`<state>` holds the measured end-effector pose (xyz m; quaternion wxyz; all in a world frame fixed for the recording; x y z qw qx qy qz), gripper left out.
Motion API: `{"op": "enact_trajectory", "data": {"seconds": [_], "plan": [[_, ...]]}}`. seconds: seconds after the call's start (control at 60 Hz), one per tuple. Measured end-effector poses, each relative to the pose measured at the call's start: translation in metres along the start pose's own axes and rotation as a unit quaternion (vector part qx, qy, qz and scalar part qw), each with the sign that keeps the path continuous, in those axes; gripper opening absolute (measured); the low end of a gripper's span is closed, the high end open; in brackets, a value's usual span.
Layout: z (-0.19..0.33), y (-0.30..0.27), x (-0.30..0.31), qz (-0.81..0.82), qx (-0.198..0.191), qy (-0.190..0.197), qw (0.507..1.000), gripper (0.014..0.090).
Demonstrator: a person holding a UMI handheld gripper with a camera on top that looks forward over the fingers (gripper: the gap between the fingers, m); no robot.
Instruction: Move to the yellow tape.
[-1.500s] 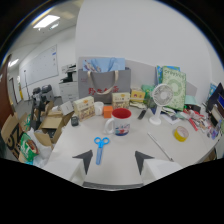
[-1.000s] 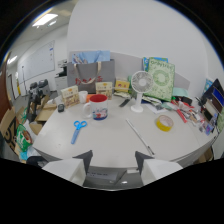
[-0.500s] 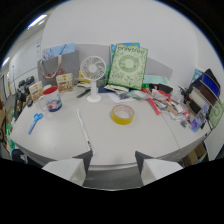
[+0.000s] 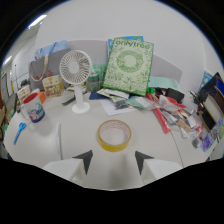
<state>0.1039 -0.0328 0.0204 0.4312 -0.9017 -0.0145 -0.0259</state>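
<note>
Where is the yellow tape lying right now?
In the gripper view, the yellow tape lies flat on the white table, just ahead of the open gripper, nearer than the white fan.

White table (image 4: 75, 145), yellow tape (image 4: 114, 135), white desk fan (image 4: 76, 70), red-rimmed mug (image 4: 33, 107), blue scissors (image 4: 19, 132)

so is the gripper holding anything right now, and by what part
Nothing is held. The gripper is open, its fingers apart, and the yellow ring-shaped roll of tape lies flat on the white table just ahead of the fingertips, untouched.
</note>
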Motion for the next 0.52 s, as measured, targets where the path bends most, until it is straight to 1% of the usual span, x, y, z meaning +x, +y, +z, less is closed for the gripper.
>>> {"op": "enact_trajectory", "data": {"seconds": [0.2, 0.517], "plan": [[0.023, -0.013, 0.003, 0.000, -0.003, -0.008, 1.000, 0.0840], [0.030, -0.014, -0.001, 0.003, -0.007, -0.016, 1.000, 0.0842]]}}
